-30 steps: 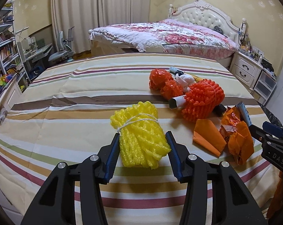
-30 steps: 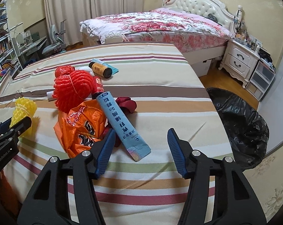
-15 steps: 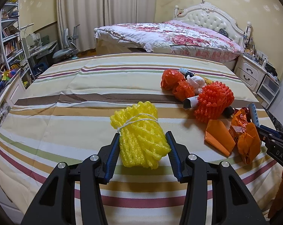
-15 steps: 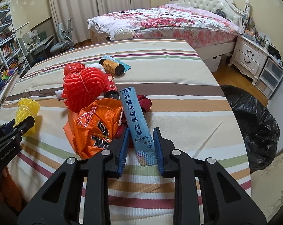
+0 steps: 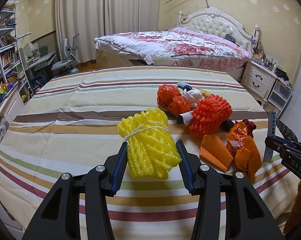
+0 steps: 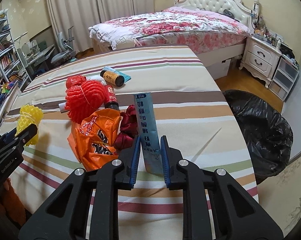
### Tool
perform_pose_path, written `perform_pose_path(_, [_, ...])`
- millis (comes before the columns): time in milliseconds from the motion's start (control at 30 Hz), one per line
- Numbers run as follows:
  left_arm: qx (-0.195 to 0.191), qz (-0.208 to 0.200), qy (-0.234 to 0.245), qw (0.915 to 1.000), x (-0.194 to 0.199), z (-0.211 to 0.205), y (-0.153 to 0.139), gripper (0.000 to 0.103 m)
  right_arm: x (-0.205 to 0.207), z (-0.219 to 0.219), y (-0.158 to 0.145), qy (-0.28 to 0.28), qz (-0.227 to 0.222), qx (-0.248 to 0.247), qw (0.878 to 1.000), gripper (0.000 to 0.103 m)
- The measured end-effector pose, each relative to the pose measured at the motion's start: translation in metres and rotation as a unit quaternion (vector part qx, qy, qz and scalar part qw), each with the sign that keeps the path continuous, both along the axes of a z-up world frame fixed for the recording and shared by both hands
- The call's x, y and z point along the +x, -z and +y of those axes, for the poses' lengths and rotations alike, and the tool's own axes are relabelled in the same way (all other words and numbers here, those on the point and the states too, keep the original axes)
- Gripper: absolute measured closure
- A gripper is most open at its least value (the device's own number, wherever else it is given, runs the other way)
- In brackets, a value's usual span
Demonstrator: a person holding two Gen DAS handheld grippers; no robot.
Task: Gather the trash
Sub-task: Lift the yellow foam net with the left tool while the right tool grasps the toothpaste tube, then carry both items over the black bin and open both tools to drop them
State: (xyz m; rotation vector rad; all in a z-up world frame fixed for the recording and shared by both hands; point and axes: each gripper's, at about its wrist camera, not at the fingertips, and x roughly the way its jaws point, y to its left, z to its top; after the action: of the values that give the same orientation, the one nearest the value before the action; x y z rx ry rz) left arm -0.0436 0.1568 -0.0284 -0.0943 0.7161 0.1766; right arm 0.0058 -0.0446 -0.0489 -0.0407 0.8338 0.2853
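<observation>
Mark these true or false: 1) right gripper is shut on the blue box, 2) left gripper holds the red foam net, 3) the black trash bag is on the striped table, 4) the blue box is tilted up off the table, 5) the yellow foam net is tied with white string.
1) True. The right gripper has just been closing and its pads clamp the blue box.
2) False. The left gripper holds the yellow foam net; the red foam net lies untouched.
3) False. The black trash bag sits on the floor beside the striped table.
4) True. Its far end stands clear above the cloth.
5) True. White string wraps its upper part.
</observation>
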Motion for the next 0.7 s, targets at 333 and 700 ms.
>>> perform_pose_path(333, [0.000,0.001,0.001,1.0000,0.004,-0.002,0.003,0.055,0.004,-0.009,-0.008,0.012,-0.010,0.011,1.000,0.084])
perform_pose_path(700, [-0.001,-0.026,0.046,0.9986,0.016,-0.039,-0.011,0.055,0.010,-0.042,-0.019,0.055,-0.022,0.009,0.998,0.084])
